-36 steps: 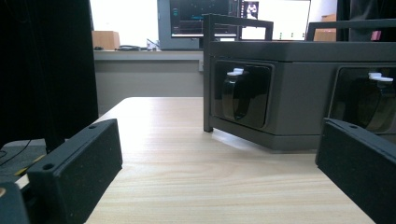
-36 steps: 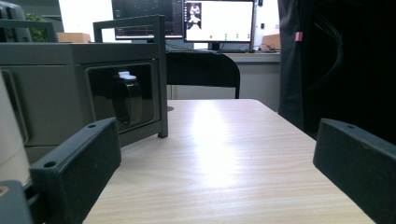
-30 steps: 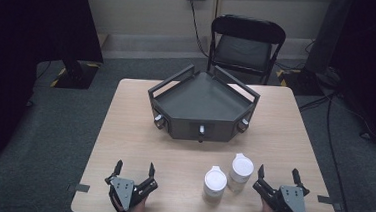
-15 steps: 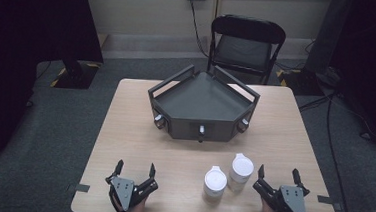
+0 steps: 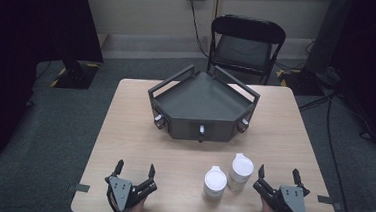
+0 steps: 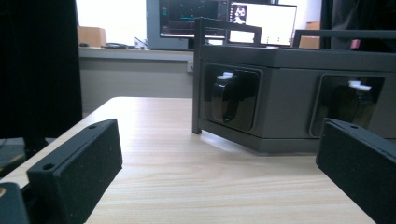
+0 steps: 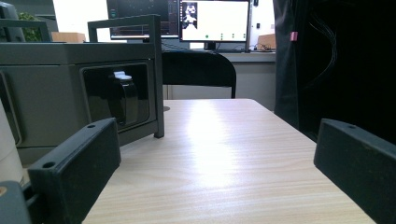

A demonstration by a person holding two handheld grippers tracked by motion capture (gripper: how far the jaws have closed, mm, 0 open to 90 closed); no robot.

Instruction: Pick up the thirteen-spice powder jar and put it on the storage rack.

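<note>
2 white cups [image 5: 215, 182], a dark grey tray [image 5: 204, 94], a pale wood-grain table [image 5: 124, 126], black jaws.

No text, label or number is legible anywhere.

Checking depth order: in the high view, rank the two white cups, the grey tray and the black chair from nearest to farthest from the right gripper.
1. Right white cup, just left of the right gripper.
2. Left white cup, beyond it.
3. Grey tray, table centre.
4. Black chair, behind the table.

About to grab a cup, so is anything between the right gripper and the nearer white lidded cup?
Nothing visible: bare wooden table separates the right gripper from the white lidded cup; its jaws stand open.
</note>
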